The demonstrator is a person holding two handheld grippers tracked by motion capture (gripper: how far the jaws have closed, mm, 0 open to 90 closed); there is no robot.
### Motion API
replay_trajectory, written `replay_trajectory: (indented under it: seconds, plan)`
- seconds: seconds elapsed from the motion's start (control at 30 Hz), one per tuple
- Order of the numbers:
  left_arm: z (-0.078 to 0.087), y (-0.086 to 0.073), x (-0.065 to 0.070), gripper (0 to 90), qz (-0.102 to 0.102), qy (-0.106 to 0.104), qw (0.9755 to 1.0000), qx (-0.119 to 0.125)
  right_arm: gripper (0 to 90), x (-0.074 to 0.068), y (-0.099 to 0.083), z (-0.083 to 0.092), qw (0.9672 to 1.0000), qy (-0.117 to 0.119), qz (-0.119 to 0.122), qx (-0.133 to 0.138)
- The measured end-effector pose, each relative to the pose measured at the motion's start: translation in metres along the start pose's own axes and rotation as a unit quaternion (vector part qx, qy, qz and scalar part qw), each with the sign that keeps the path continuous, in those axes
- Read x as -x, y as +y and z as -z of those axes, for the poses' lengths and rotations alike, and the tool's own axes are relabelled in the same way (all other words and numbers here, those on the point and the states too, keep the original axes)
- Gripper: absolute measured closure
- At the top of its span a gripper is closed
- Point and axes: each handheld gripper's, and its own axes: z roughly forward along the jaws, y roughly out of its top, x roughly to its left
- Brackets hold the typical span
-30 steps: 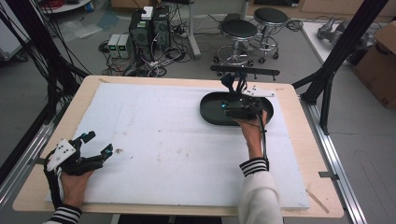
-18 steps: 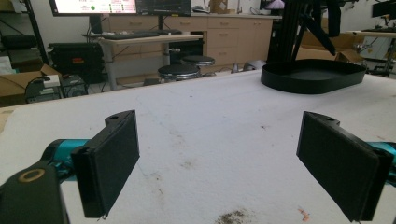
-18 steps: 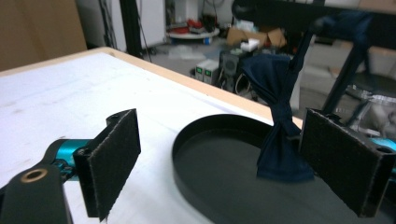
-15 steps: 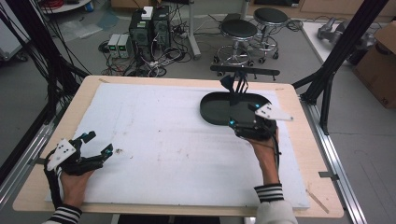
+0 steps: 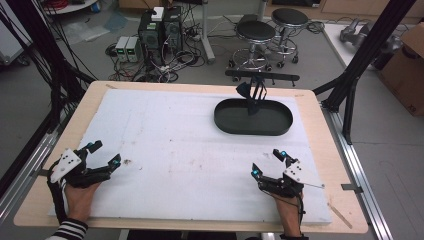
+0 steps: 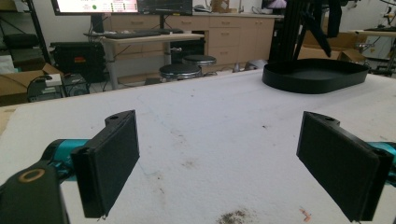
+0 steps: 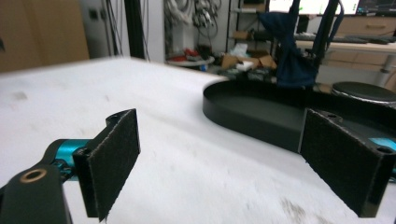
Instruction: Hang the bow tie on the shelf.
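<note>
High view, change: a second ago the right gripper (image 5: 270,169) was over the black tray (image 5: 253,117) at the far right; half a second ago it was at the tray's near rim; now it sits well apart from it, drawn back to the near right edge of the table. The left gripper (image 5: 101,154) has stayed at the near left.
High view, tray: oval, matt black, low upright wall, lying on the white mat (image 5: 180,150) at the far right; a dark blue cloth (image 5: 245,90) hangs from a black stand (image 5: 261,76) over its far rim.
High view, mat: white, soft-looking, scuffed, with a small dark speck beside the left gripper; it covers a pale wooden table (image 5: 325,145).
High view, hands: each hand grips its tool from the near edge, jaws aimed far; a striped cuff shows at the left wrist.
Left gripper view: jaws stand wide apart with nothing between them; pads (image 6: 112,161) flat, black, rectangular, teal fittings behind. The tray (image 6: 315,74) lies far to the right, and crumbs dot the mat (image 6: 210,126).
Right gripper view: jaws spread wide, empty; pads (image 7: 114,156) coarse black. The tray (image 7: 261,112) is ahead, apart from the jaws, its wall smooth; the blue cloth (image 7: 289,56) hangs crumpled above it.
</note>
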Motion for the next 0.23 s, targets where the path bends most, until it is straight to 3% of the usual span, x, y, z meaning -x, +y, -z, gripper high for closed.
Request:
replay_trajectory:
  seconds: [0.23]
  plan:
    - [0.0004,-0.0001,-0.001,13.4,0.004,-0.002,1.0,0.001,11.7,-0.0052,-0.0064,-0.0017,0.9991,-0.032,0.023,0.014]
